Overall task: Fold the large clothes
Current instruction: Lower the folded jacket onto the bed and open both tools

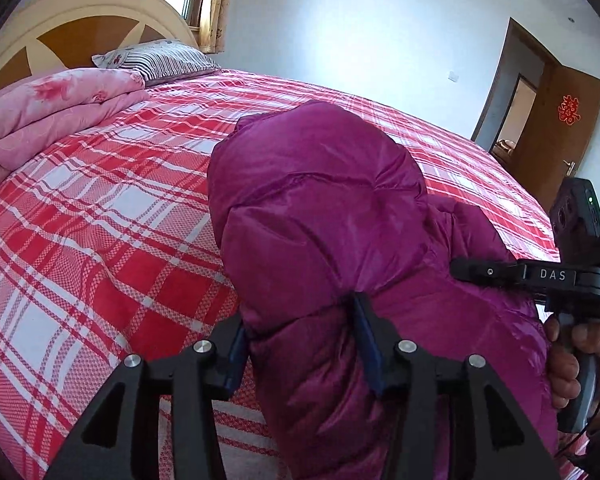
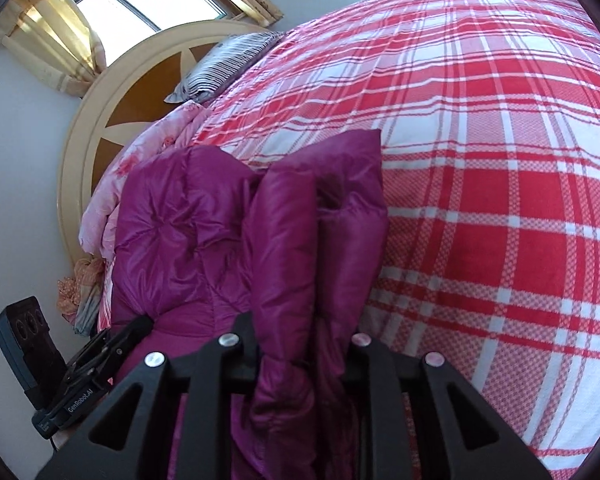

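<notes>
While the purple down jacket (image 1: 332, 216) lies bunched on the plaid bed (image 1: 100, 240), the left gripper (image 1: 300, 344) has its jaws spread around a fold, not pressing it. The right gripper (image 2: 304, 344) pinches another thick fold, probably to keep the layers together.

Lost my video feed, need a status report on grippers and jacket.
Left hand-held gripper and right hand-held gripper both astride purple puffer jacket. Jacket bunched on plaid bed. Nothing in the way.
</notes>
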A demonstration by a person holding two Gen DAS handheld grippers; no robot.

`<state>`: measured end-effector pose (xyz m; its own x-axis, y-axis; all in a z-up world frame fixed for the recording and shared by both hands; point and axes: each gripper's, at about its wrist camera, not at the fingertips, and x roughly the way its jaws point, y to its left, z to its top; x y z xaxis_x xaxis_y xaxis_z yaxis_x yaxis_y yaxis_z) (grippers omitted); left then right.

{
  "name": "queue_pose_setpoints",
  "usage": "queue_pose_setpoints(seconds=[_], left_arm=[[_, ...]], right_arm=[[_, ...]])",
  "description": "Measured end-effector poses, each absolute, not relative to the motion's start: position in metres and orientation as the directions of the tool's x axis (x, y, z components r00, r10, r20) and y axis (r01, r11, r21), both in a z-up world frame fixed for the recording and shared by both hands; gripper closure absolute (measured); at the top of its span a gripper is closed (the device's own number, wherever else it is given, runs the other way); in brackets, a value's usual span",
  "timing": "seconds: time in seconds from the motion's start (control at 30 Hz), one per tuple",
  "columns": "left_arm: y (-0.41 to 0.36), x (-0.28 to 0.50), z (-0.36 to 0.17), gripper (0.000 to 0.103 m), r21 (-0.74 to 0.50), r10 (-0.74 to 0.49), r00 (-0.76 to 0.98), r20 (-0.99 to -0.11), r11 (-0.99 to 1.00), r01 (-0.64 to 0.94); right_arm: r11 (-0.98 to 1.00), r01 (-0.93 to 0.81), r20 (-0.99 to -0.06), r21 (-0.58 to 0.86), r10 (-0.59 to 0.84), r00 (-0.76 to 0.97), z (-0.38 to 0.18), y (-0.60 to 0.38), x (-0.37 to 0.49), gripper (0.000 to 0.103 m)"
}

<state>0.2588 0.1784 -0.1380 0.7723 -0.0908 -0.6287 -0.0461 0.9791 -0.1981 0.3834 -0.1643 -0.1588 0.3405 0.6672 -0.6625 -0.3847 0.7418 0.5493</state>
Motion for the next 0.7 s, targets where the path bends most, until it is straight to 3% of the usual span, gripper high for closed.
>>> queue_pose_setpoints(seconds=[0.17, 0.23, 0.3, 0.33, 0.4, 0.47, 0.7], left_arm=[[0.179, 0.252, -0.129, 0.051, -0.164, -0.063, 0.763, -0.643, 0.985, -0.057], [0.177, 0.243, -0.12, 0.051, -0.136, -0.038, 0.766, -0.641, 0.989, -0.064], [0.174, 0.23, -0.107, 0.047, -0.11, -0.021, 0.785, -0.62, 0.992, -0.06], [0.173, 0.222, -0.101, 0.045, -0.101, -0.015, 0.796, -0.604, 0.993, -0.057], [0.17, 0.204, -0.083, 0.03, -0.095, -0.009, 0.829, -0.56, 0.994, -0.053], [0.169, 0.188, -0.066, 0.024, -0.086, -0.001, 0.853, -0.522, 0.995, -0.051], [0.167, 0.161, -0.029, 0.024, -0.109, -0.028, 0.887, -0.461, 0.994, -0.025]], right_arm=[[0.778, -0.392, -0.695, 0.491, 0.621, 0.361, -0.152, -0.158, 0.382, 0.076], [0.802, -0.387, -0.708, 0.456, 0.59, 0.389, -0.146, -0.158, 0.379, 0.068], [0.82, -0.368, -0.705, 0.439, 0.568, 0.424, -0.136, -0.164, 0.371, 0.045], [0.815, -0.373, -0.696, 0.444, 0.576, 0.429, -0.13, -0.166, 0.366, 0.04], [0.812, -0.412, -0.666, 0.414, 0.578, 0.47, -0.109, -0.17, 0.347, 0.036], [0.836, -0.435, -0.648, 0.336, 0.54, 0.538, -0.087, -0.173, 0.324, 0.03], [0.864, -0.408, -0.576, 0.294, 0.501, 0.646, -0.043, -0.18, 0.263, 0.019]])
